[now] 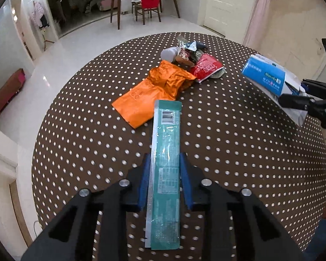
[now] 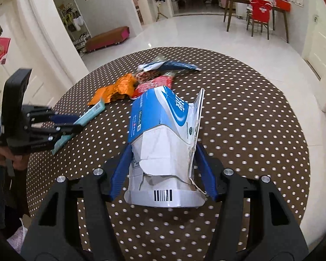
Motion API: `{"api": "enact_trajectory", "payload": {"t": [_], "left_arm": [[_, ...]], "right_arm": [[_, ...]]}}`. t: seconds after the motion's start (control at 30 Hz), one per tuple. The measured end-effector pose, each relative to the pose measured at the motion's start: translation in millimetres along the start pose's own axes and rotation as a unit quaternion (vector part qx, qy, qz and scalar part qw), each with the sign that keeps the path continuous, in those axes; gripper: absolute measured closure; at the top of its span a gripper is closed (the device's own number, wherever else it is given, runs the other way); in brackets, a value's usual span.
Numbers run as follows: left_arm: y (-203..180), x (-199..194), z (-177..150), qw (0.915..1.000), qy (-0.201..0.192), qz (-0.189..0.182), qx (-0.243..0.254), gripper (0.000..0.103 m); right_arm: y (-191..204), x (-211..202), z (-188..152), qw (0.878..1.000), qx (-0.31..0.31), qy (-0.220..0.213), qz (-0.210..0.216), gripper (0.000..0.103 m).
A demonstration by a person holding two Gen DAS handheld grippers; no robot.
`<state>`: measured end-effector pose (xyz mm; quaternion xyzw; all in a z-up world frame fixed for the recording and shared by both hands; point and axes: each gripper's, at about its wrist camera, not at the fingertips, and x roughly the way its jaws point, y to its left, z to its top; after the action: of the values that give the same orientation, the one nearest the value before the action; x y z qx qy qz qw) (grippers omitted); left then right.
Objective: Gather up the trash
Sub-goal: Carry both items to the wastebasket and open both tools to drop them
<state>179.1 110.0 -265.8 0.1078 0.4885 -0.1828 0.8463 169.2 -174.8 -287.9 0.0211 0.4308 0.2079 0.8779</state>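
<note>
Left gripper (image 1: pixel 164 169) pinched the long teal wrapper (image 1: pixel 166 152), fingers nearly closed on its edges, low over the counter (image 1: pixel 239 152). Mid-far: orange foil bag (image 1: pixel 154 89), red packet (image 1: pixel 206 67) uncollected. Right gripper (image 2: pixel 163 152), half-open, clamped the torn blue-white carton (image 2: pixel 163 126), lifted.

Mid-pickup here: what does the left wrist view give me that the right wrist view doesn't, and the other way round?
Only the left wrist view shows the white bottle behind the trash pile, and the left gripper closed on the teal packet seen head-on.

Only the right wrist view shows the barcode on the torn blue-and-white carton, which the right gripper clamps, and the hand holding the left tool.

Both show the orange wrapper, the red packet and the dotted tablecloth.
</note>
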Motion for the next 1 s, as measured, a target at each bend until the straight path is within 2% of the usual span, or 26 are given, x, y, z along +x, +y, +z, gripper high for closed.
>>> {"api": "enact_trajectory", "payload": {"t": [0.27,0.43,0.83,0.87,1.0], "left_arm": [[-30.2,-10.3,-9.7,0.9993,-0.022,-0.005,-0.029,0.077],[-62.1,-17.2,5.0,0.9983,-0.045,-0.011,-0.035,0.077],[-150.8,-20.0,73.0,0.9944,-0.084,-0.058,-0.028,0.077],[-149.9,-15.3,92.9,0.9941,-0.085,-0.063,-0.025,0.077],[-182.2,-7.0,125.8,0.9922,-0.087,-0.088,-0.008,0.077]], "right_arm": [[-18.0,-23.5,-3.8,1.000,0.021,-0.021,-0.007,0.044],[-37.3,-38.6,-2.2,0.998,0.037,-0.038,-0.016,0.044],[-106.1,-82.9,-4.7,0.991,0.093,-0.086,-0.048,0.044],[-113.1,-87.1,-6.2,0.990,0.099,-0.090,-0.051,0.044],[-153.4,-108.1,-13.0,0.983,0.129,-0.108,-0.078,0.044]]}}
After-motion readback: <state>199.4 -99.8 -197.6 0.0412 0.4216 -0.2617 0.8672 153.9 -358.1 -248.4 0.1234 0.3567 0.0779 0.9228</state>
